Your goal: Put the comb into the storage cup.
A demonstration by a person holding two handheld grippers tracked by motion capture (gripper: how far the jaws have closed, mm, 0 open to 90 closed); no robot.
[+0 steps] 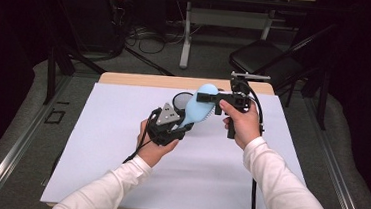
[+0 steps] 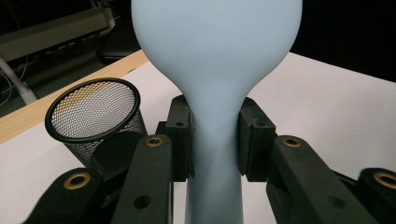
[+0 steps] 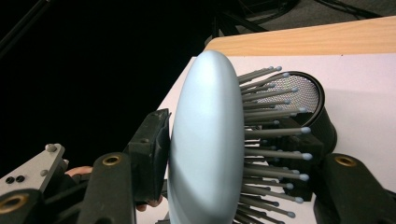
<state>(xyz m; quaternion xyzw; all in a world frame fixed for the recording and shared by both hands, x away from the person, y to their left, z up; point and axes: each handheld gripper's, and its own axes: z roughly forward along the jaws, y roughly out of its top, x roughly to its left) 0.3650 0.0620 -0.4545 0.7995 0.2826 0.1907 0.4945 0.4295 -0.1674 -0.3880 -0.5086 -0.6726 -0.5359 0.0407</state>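
Held above the white table cover (image 1: pixel 121 129), the left gripper (image 1: pixel 172 126) clamps the narrow handle of a pale blue plastic paddle hairbrush (image 1: pixel 196 108). Behind it stands a black wire-mesh cup (image 2: pixel 93 114). The right gripper (image 1: pixel 213 100) pinches the brush's oval head across its smooth back and grey bristles (image 3: pixel 271 140).

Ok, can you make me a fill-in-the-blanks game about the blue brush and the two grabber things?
1. The left gripper holds the hairbrush by its ____.
2. The right gripper has its fingers around the brush's ____.
3. The mesh cup beside the brush is coloured ____.
4. The brush is held above a ____ mat.

Missing words: handle; head; black; white
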